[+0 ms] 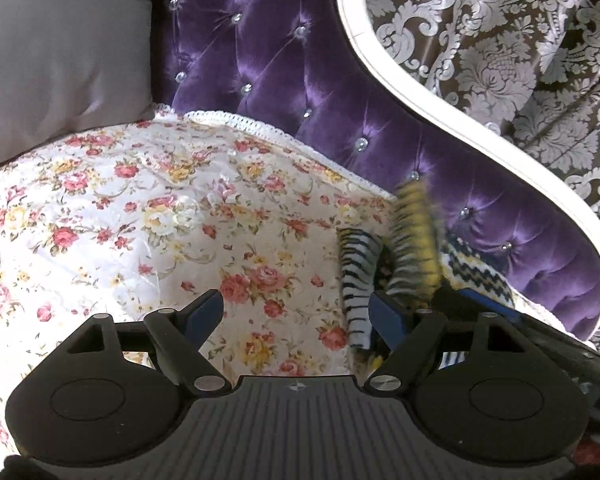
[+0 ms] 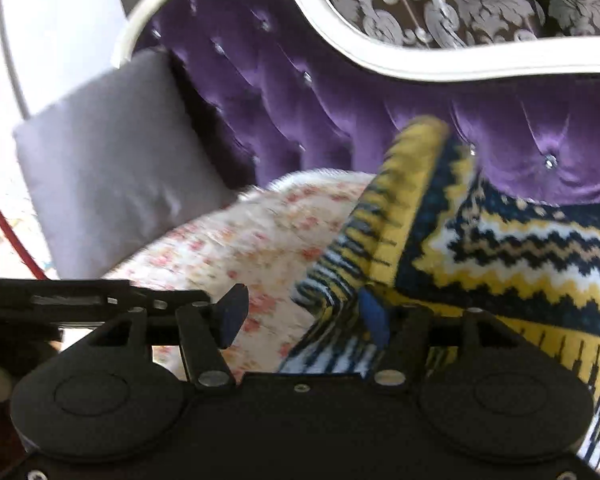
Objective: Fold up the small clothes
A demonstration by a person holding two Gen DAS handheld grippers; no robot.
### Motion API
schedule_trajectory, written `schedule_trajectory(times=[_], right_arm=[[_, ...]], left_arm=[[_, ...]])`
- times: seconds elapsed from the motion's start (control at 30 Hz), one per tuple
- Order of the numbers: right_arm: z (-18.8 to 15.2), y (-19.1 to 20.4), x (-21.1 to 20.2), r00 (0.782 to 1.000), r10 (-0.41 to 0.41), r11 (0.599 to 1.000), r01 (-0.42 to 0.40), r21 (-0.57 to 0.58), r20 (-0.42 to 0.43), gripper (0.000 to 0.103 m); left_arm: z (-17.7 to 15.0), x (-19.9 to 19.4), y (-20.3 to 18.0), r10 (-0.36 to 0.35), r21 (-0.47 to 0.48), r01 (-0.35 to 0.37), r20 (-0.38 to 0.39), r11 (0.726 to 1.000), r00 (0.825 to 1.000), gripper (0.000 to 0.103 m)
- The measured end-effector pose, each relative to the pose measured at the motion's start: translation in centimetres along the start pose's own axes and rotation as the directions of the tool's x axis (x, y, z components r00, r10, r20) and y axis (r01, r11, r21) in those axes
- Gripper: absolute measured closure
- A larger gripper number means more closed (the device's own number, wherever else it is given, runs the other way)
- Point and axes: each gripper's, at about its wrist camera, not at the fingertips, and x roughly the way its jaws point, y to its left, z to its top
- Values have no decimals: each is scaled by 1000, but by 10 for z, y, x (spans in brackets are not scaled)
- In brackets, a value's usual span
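Observation:
A small knitted garment point(image 2: 512, 256) with yellow, navy and white zigzag bands lies bunched on the right of a floral bedspread point(image 1: 140, 220). In the left wrist view its ribbed edge point(image 1: 412, 236) stands up, blurred, beside my left gripper's right finger. My left gripper point(image 1: 298, 308) is open, with bare bedspread between its fingers. My right gripper point(image 2: 304, 312) is open; its right finger point(image 2: 374, 316) touches the garment's ribbed edge, and garment folds lie between and under the jaws.
A purple tufted headboard point(image 1: 300, 80) with a curved white frame point(image 1: 440, 108) rises behind the bed. A grey pillow point(image 1: 60, 52) leans at the back left, also in the right wrist view point(image 2: 112, 160). Patterned curtain point(image 1: 520, 40) hangs beyond.

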Motion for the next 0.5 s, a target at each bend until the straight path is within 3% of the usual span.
schedule_trajectory(times=[0.13, 0.3, 0.43, 0.5], right_arm=[[3, -10, -27, 998, -4, 999, 2, 42, 64, 37], [3, -30, -43, 987, -127, 990, 120, 70, 102, 37], [0, -47, -47, 968, -236, 970, 230, 80, 83, 36], [-3, -52, -52, 955, -285, 957, 280, 73, 80, 34]], left_arm=[[-2, -1, -12, -22, 42, 21, 18, 999, 1000, 24], [-11, 6, -40, -89, 127, 87, 8, 988, 996, 24], [-24, 26, -60, -110, 190, 121, -66, 974, 992, 24], [-32, 43, -63, -59, 210, 88, -141, 974, 988, 24]])
